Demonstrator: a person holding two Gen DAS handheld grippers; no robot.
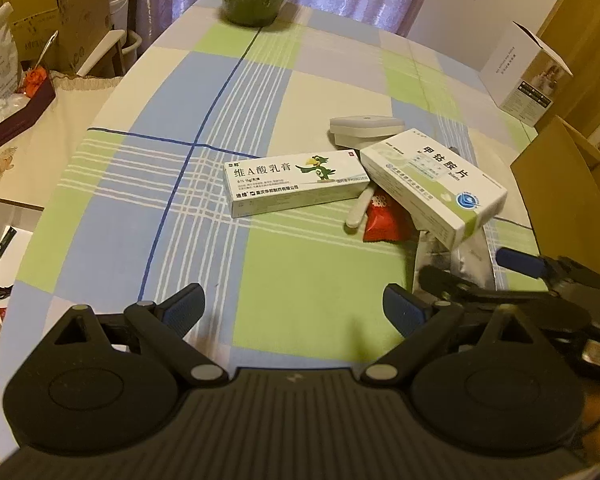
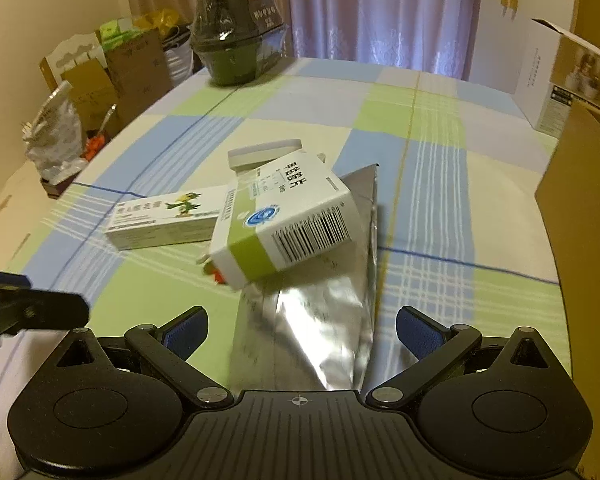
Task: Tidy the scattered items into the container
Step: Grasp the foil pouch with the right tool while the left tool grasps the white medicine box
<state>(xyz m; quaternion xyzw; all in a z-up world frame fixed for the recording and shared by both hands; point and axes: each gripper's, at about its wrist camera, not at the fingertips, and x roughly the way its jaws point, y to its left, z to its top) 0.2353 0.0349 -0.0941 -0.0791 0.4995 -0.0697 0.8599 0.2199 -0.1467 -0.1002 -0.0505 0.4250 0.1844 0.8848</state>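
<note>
Lying ahead of both grippers on the checked cloth: cream box leftmost, tablet box propped tilted over a red sachet and foil pouch. Cardboard box far right. Left gripper spread wide, empty, cream box beyond its fingers. Right gripper spread wide, pouch end between its fingers, untouched.

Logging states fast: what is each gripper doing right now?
Left gripper: open, holding nothing, above the tablecloth.
Right gripper: open, holding nothing, foil pouch lying between its fingers.
</note>
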